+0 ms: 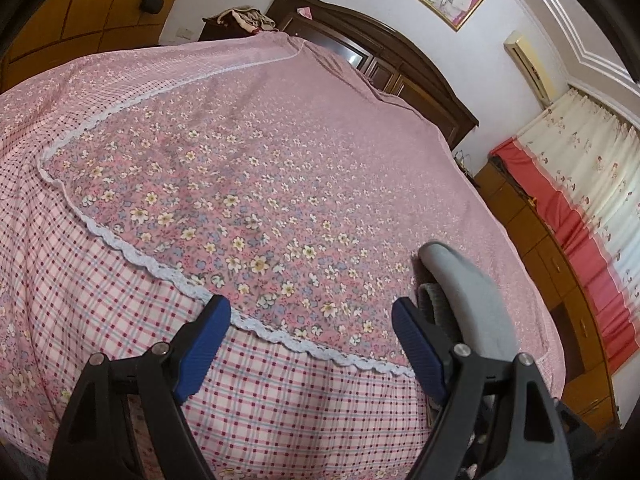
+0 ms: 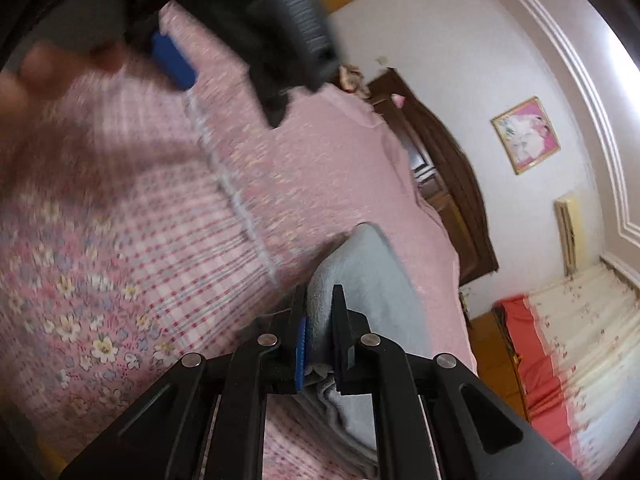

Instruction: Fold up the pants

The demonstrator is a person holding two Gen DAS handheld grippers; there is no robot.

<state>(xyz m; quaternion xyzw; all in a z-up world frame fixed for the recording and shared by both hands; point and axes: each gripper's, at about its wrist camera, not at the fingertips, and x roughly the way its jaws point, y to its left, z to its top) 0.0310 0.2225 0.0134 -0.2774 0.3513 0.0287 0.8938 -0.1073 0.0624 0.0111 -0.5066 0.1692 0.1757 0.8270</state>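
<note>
Pants situation right now: soft grey fleece pants (image 2: 360,276) pinched in the right gripper (image 2: 320,328), fingers pressed together on a bunched fold of the fabric, held up over the bed with the pink floral and plaid cover (image 1: 240,184). Left gripper (image 1: 312,320) hanging over the same bed with blue-padded fingers (image 1: 208,332) spread wide, holding nothing. Grey pants (image 1: 464,292) also visible just beside the left gripper's right finger, close but hard to say if touching.

Stuff that could go wrong from here:

- Only one grab point, and on a thick wad, not a clean edge. Probably a lopsided drape and a crooked fold once laid down.
- Fleece looks slippery-ish and bulky, so a fast swing could pull it out of the pinch. Right view already pretty blurry.
- Left fingers closing blind next to the cloth: easy to catch one layer only, or snag the lace-trimmed bed cover instead.
- Can't tell where the legs or waistband hang, mostly out of view.
</note>
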